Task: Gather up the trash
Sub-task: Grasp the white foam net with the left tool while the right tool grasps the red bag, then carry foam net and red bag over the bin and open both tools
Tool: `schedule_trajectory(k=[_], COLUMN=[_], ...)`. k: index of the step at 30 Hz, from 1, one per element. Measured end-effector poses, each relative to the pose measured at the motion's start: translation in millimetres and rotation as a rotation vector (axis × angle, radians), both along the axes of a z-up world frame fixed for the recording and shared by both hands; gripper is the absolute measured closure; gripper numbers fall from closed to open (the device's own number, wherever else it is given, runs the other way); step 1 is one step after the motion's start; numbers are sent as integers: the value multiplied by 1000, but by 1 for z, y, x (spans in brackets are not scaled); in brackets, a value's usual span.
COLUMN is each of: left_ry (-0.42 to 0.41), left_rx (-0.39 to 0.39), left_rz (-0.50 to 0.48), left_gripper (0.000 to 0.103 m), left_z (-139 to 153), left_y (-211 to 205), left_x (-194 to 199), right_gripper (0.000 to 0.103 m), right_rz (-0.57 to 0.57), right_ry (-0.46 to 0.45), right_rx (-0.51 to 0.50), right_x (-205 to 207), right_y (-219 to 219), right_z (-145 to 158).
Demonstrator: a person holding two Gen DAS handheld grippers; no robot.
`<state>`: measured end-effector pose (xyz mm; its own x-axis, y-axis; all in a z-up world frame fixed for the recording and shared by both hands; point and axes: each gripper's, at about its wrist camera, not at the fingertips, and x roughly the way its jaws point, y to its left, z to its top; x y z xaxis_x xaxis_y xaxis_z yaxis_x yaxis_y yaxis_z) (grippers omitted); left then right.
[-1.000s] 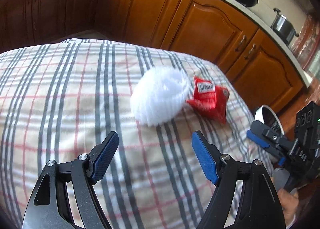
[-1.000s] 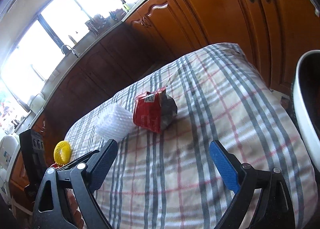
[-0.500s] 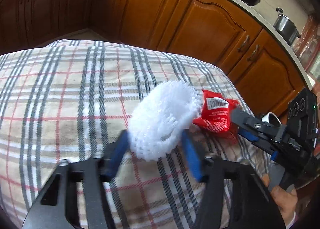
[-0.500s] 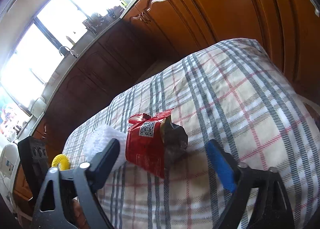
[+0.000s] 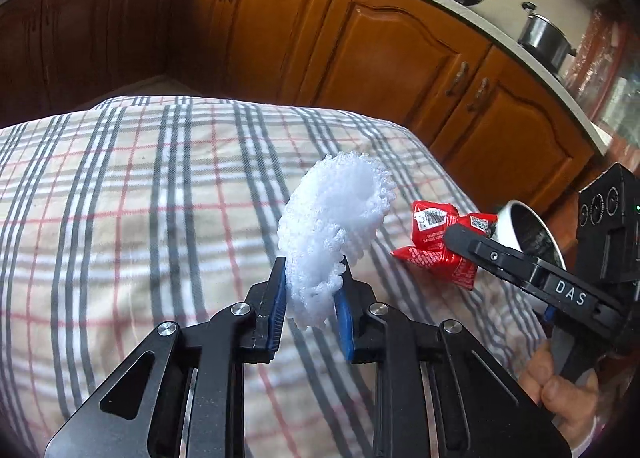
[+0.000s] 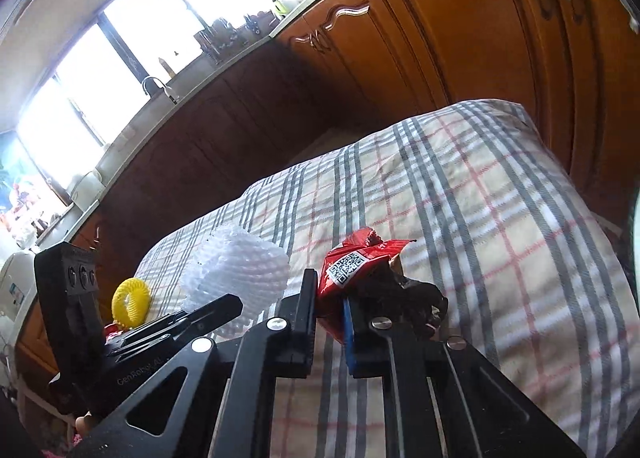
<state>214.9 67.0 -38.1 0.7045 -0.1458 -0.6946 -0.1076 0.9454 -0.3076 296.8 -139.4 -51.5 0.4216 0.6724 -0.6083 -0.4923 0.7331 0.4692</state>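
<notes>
left gripper (image 5: 310, 298) is clamped on the white foam net (image 5: 334, 225), right gripper (image 6: 330, 312) is pinching the red wrapper (image 6: 354, 270), both over the plaid cloth (image 5: 140, 197)

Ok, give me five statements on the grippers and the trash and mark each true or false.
1. The left gripper is shut on the foam net. True.
2. The right gripper is open. False: it is shut on the red wrapper.
3. The foam net is yellow. False: it is white.
4. The wrapper carries a QR code. True.
5. The cloth is plain. False: it is checked.
</notes>
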Motion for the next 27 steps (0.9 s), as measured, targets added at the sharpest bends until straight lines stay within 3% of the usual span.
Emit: schedule_trajectory(k=[9,27], left_ry=[-29,-39], left_rx=[36,81], left_rz=[-111,-284], left_gripper=[83,83], left_z=[14,27], left_y=[-54,-143], left_x=[-24,-31], right_gripper=[92,92], right_rz=[-34,-208], right_ry=[31,-37], right_rx=[67,114], right_x=[-28,-68], right_y=[-50,-158], right_z=[8,35])
